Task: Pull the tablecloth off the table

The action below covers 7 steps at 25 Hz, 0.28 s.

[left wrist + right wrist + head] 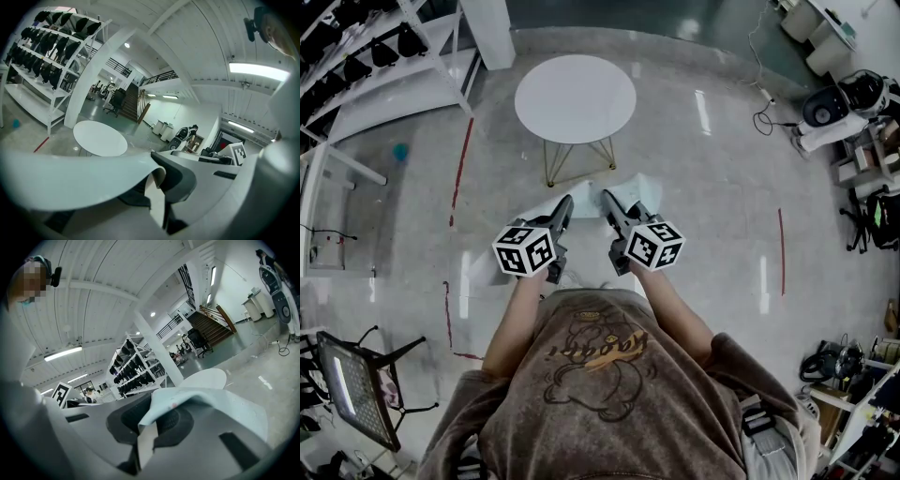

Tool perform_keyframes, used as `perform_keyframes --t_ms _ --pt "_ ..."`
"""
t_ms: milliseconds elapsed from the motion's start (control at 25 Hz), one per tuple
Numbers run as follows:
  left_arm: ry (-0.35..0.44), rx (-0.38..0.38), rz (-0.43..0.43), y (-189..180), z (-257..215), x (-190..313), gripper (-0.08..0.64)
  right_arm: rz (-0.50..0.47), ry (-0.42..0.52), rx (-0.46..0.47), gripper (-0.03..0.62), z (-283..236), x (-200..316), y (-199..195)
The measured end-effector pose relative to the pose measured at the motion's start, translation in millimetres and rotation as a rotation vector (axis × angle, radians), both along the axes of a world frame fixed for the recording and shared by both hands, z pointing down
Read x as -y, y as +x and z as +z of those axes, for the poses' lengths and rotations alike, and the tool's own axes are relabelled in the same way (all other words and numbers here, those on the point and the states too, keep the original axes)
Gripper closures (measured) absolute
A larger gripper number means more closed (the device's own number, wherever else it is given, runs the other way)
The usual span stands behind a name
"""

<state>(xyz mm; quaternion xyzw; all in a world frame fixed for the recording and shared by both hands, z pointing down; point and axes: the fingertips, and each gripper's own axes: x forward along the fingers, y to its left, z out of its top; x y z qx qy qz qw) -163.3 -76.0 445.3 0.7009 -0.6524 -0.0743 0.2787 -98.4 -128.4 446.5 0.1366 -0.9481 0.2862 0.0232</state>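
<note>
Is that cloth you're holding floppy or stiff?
Probably floppy: the cloth curls and folds where the left gripper pinches it. Likely light too, since two small pinches, one by the right gripper, seem to carry it. It looks smooth, so maybe a bit slippery.

The desk (575, 98) stands ahead of the person, the tablecloth (584, 194) nearer, pinched between the left gripper (566, 202) and the right gripper (606, 197) side by side, a shelving rack (384, 56) far left, a chair (356, 384) behind left
</note>
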Motion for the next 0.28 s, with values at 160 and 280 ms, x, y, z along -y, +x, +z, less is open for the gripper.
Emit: perform_keyframes --t_ms 160,280 --pt "-0.002 -0.006 0.000 -0.6 2.4 0.3 0.535 0.001 -0.004 0.000 0.578 2.5 0.3 -0.4" --pt "-0.003 -0.009 -0.003 -0.2 3.0 -1.7 0.535 0.000 -0.008 0.000 0.578 3.2 -1.6 0.1"
